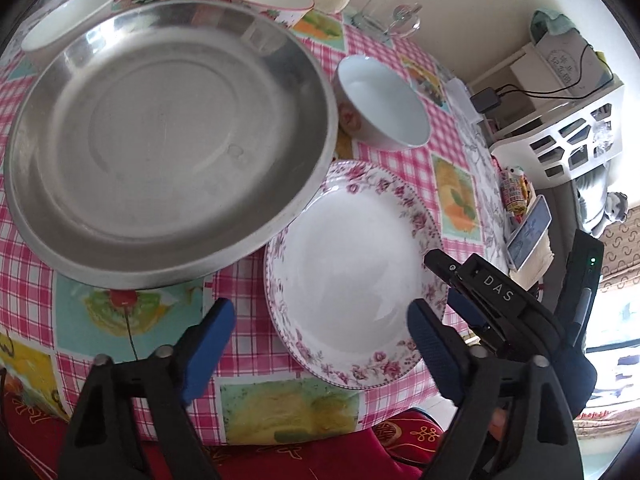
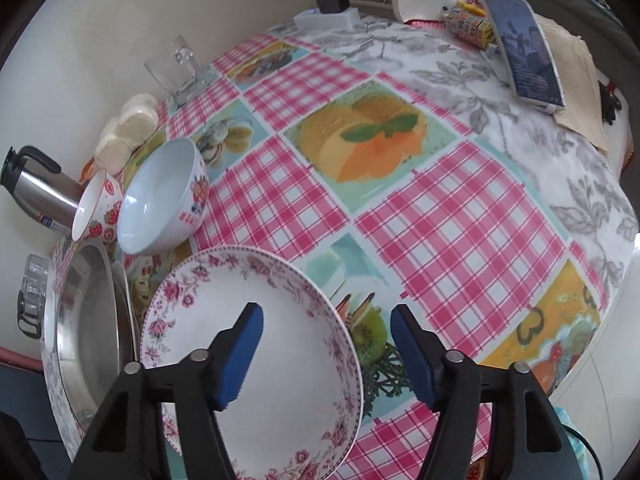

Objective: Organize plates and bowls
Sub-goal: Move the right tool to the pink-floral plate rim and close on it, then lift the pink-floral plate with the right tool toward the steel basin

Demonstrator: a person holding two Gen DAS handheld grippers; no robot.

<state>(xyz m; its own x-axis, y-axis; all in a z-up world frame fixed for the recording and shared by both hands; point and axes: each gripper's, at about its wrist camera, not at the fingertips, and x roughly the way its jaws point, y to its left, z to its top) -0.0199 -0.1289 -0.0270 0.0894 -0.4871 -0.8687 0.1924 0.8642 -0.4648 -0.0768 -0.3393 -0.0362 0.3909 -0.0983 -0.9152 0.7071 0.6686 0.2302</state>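
While its jaws straddle the rim, the right hand-held gripper [image 2: 326,354] hangs over the floral plate [image 2: 256,344].

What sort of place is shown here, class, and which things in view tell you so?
Probably a home dining area: a table under a checked fruit-print tablecloth, set with a floral plate, a steel pan and bowls, with a phone nearby.

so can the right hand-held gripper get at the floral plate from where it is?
Probably yes. The right hand-held gripper is open and the near rim of the floral plate sits between its fingers, pads not yet touching. Nothing lies on the plate; the steel dish is off to the side.
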